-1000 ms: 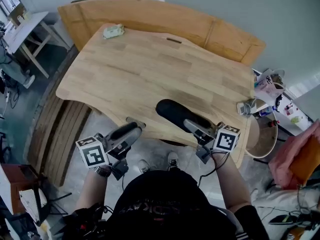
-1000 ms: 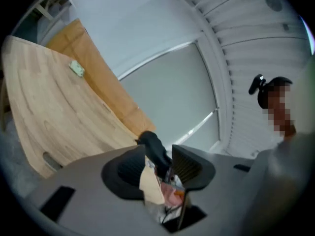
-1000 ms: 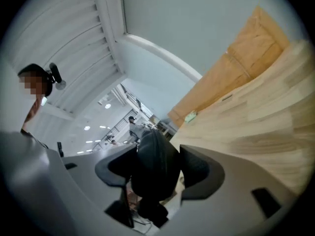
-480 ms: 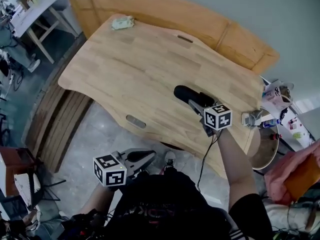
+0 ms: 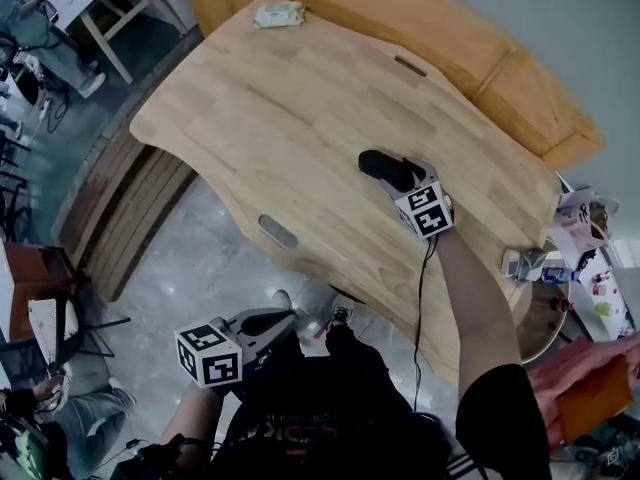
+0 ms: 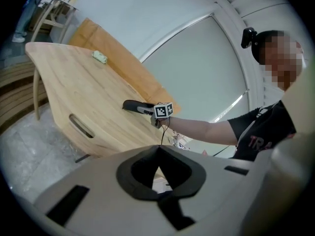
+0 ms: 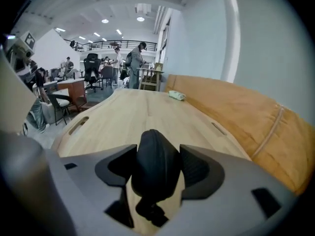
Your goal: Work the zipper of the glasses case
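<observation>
Left gripper (image 5: 283, 319): low by the body, off the table (image 5: 250, 108), jaws shut, empty. Right gripper (image 5: 398, 175): clamped wide on the near end of the case (image 5: 376, 163), over the table's right part. Zipper seam not readable. No sign of work on it, so I judge all of it is left. The case's long axis runs straight away from the right gripper, far end toward mid-table.

Person wears black short-sleeved shirt (image 5: 330, 408); black cable (image 5: 420, 298) runs from grey right claw (image 7: 157, 163).
</observation>
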A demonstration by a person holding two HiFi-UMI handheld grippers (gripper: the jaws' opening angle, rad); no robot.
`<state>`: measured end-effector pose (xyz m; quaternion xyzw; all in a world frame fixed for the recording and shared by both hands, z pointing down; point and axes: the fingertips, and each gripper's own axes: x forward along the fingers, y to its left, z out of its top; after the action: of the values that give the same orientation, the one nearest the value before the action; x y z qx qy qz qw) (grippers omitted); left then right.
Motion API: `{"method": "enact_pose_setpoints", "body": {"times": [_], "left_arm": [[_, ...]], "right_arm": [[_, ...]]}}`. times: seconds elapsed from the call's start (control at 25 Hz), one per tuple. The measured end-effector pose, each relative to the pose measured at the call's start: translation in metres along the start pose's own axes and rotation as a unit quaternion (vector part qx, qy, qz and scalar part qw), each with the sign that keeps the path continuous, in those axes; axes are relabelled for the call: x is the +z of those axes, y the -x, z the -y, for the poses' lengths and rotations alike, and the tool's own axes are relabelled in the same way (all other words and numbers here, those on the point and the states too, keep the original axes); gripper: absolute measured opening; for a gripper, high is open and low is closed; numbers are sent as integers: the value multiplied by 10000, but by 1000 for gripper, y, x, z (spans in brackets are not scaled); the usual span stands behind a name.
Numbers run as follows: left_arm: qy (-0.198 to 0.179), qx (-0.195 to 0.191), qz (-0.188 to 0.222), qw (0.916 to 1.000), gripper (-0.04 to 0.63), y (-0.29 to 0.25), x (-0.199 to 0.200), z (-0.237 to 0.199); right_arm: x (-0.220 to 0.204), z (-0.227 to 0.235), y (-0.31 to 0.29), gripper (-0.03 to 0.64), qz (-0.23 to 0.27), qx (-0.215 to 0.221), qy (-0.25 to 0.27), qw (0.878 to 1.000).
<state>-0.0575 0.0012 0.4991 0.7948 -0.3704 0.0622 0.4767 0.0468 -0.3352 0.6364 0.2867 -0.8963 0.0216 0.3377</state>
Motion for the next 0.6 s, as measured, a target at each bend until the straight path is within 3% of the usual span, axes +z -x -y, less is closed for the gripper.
{"method": "enact_pose_setpoints", "body": {"times": [0.4,0.6], "left_arm": [[136,16,-58,9999,11,-17,-1,4],[169,6,-72,9998,11,-22,0,4]], "right_arm": [[-14,-1,-19,287,-386,68,912,9951],[-40,-3,-27,287,-812,33,1524,9850]]}}
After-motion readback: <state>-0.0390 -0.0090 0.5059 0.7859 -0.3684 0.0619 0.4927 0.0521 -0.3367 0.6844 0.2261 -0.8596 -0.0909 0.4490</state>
